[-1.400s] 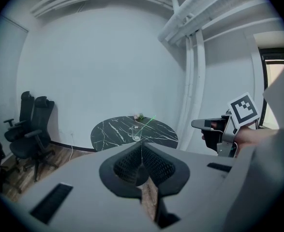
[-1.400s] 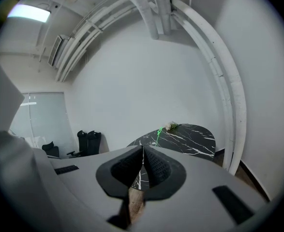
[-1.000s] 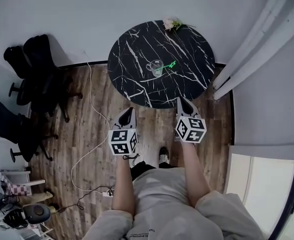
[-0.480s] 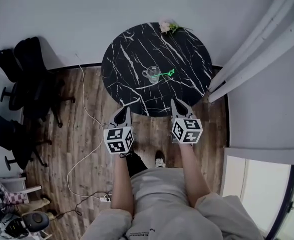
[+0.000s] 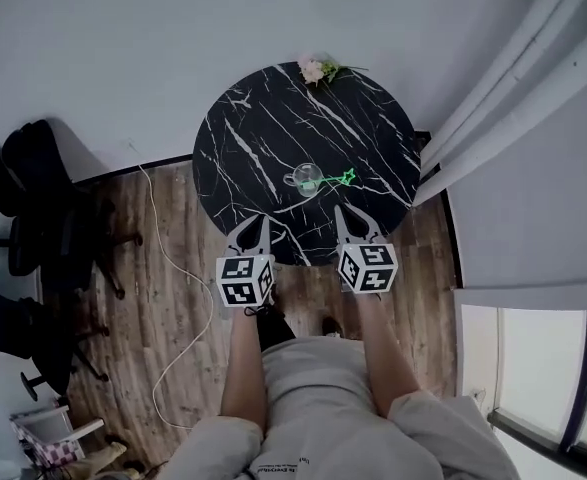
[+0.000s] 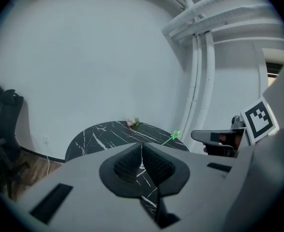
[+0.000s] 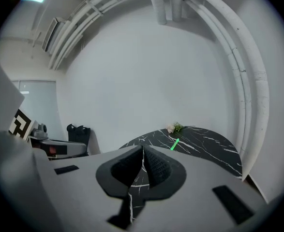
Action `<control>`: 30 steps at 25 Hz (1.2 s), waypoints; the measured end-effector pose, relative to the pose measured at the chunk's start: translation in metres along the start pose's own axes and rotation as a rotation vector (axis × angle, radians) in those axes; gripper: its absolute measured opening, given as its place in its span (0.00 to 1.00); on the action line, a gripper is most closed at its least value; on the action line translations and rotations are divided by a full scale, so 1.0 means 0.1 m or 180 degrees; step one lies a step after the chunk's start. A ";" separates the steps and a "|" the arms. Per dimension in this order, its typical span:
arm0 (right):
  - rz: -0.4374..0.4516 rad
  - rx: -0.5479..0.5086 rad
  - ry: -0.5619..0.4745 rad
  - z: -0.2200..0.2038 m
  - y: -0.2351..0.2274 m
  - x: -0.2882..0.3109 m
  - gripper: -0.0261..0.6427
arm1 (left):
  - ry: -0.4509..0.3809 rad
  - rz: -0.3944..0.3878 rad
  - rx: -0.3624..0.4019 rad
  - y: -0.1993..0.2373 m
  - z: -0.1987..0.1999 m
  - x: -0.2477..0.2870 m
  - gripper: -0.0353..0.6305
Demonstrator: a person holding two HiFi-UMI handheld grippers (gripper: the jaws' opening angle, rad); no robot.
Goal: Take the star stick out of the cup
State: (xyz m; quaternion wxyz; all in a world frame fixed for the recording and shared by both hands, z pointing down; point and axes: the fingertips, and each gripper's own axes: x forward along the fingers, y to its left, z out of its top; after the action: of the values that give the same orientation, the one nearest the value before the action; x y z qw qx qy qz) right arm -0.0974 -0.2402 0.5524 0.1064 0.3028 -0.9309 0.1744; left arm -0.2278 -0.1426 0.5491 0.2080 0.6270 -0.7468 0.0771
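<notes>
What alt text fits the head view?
Seen from above, a person holds the left gripper and right gripper, both shut, at the near edge of a round black marble table. Just beyond stands a glass cup holding a green star stick.

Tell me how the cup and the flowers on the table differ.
The cup is clear glass; the flowers are pink with green leaves. The cup stands near mid-table, holding the star stick; the flowers lie at the far edge by the wall. Both rest on the black table.
</notes>
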 end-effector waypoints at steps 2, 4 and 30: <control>-0.0085 0.0080 -0.0020 0.05 0.03 0.13 0.09 | 0.0039 -0.0128 0.0075 0.09 0.11 0.12 0.09; -0.0164 0.0127 -0.0038 0.11 0.09 0.26 0.09 | 0.0042 -0.0222 0.0109 0.23 0.23 0.21 0.09; -0.1850 0.0873 -0.0586 -0.04 -0.13 0.04 0.09 | 0.0260 -0.1799 0.0896 0.39 0.54 0.95 0.09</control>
State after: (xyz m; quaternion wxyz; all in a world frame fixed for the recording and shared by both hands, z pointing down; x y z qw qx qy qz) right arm -0.0923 -0.2507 0.5607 0.0254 0.5816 -0.7792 0.2323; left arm -0.2890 -0.2409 0.5444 0.1622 0.8287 -0.5161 0.1439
